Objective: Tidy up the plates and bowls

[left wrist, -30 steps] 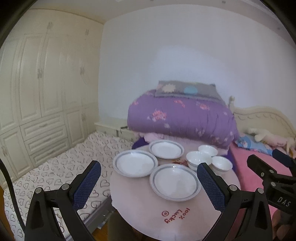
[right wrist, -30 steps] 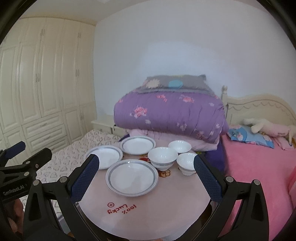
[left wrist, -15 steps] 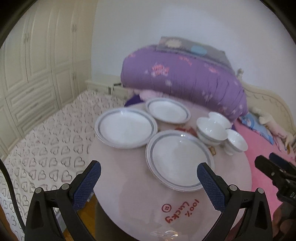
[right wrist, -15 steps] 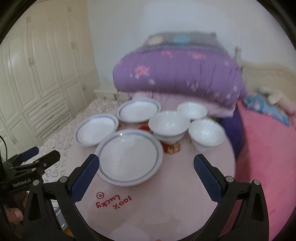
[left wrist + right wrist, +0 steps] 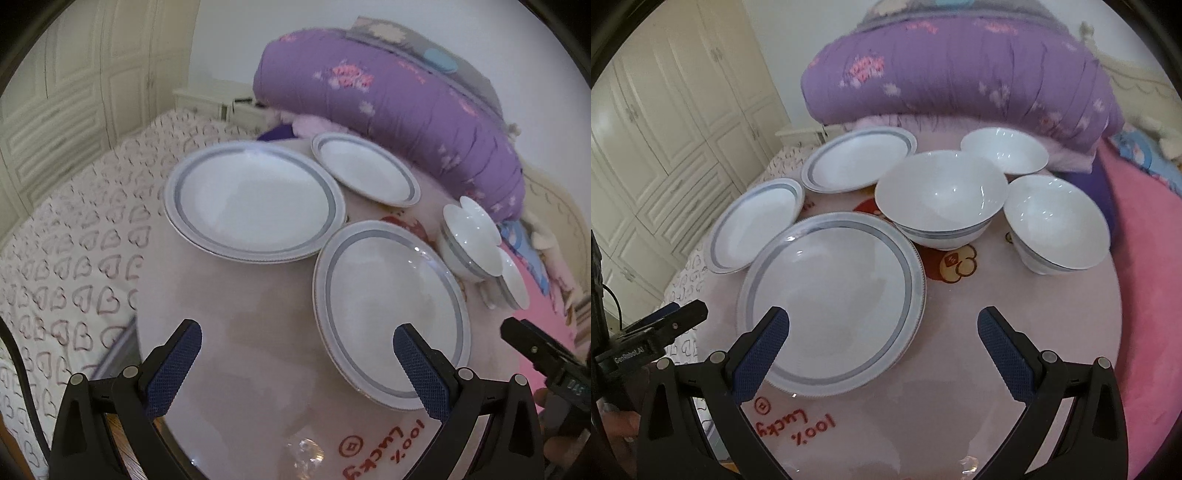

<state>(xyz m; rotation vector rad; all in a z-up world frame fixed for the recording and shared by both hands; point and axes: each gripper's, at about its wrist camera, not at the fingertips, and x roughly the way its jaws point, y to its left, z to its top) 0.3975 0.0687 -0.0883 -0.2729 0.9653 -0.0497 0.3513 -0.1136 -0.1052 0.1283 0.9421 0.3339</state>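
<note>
White plates [image 5: 834, 302] and bowls [image 5: 940, 197] crowded on pink table [image 5: 1015, 295], purple quilt [image 5: 960, 62] behind, both hand-held grippers [image 5: 879, 341] spread, empty.

Three grey-banded white plates [image 5: 831, 295] sat flat left and centre; three white bowls [image 5: 940, 197] stood upright, clustered upper right.

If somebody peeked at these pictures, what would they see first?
Probably the white dishes on the round pink table: three plates on the left, three bowls on the right. Behind them sits a big purple quilt. Red writing marks the table's near edge.
</note>
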